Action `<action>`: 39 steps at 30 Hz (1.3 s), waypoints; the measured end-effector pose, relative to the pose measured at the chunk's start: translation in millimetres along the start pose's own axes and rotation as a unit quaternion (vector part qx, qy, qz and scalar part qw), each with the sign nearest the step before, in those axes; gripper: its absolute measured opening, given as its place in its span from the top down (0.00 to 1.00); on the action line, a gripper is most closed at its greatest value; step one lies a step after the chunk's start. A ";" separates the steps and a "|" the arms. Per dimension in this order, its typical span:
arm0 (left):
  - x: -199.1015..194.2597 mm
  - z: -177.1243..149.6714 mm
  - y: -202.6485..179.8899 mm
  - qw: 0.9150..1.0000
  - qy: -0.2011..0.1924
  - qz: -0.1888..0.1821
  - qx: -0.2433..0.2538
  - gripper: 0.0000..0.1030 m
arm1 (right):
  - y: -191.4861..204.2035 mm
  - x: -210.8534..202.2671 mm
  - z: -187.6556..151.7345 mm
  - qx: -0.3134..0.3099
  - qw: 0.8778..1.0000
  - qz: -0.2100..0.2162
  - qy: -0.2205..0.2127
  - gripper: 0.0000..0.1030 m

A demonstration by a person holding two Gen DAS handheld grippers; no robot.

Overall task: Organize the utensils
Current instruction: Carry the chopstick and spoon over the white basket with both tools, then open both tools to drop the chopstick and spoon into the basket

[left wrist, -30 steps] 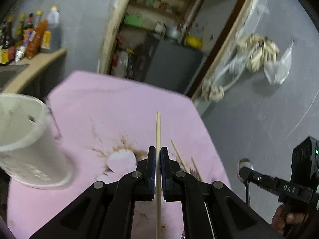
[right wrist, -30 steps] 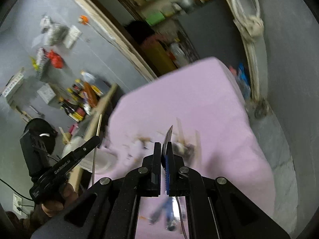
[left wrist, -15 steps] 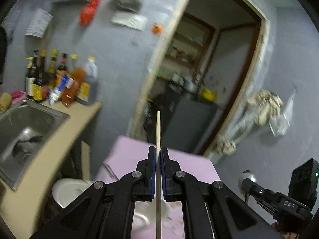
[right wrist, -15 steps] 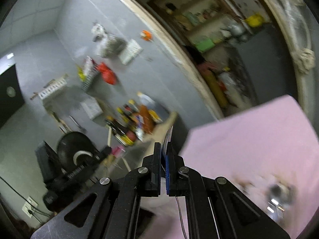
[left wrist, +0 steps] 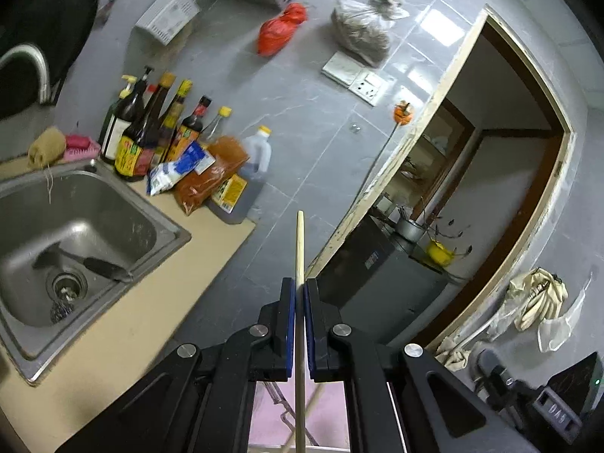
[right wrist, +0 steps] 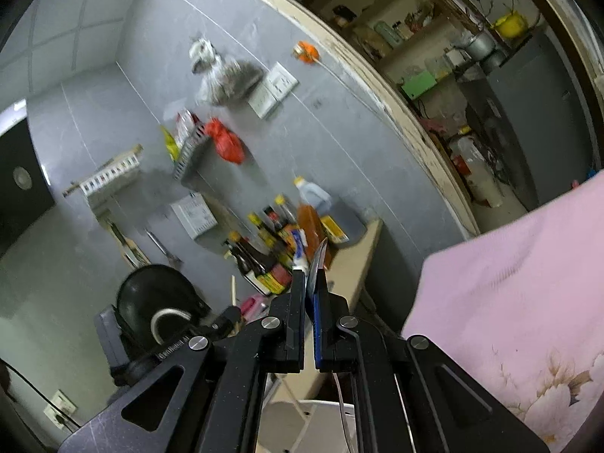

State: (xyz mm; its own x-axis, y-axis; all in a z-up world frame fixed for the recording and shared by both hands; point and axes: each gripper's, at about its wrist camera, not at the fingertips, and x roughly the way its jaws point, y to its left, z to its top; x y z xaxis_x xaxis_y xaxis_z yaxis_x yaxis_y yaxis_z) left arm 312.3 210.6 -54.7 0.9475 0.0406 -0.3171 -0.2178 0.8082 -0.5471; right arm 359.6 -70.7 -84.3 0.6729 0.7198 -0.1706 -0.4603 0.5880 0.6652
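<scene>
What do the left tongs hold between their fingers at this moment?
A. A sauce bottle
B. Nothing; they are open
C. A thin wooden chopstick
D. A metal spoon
C: in the left wrist view the left tongs are closed on a thin wooden chopstick, which sticks out past the fingertips toward the grey wall.

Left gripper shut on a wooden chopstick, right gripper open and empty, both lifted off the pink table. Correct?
Not quite. The right gripper is not open and empty: the right wrist view shows it shut on a thin metal utensil. The rest stands: the left gripper is shut on the wooden chopstick.
</scene>
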 end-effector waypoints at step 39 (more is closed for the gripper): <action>-31.9 -46.8 -16.0 0.992 0.039 0.011 0.116 0.54 | -7.0 -39.4 -23.2 -0.084 0.991 -0.073 0.071 0.88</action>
State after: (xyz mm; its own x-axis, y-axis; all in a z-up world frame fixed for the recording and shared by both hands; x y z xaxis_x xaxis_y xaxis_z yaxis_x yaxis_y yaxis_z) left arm 274.6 168.9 -72.1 0.9202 0.0216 -0.3909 -0.1703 0.9212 -0.3499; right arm 322.9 -94.5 -99.1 0.6567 0.6599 -0.3651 -0.4618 0.7346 0.4971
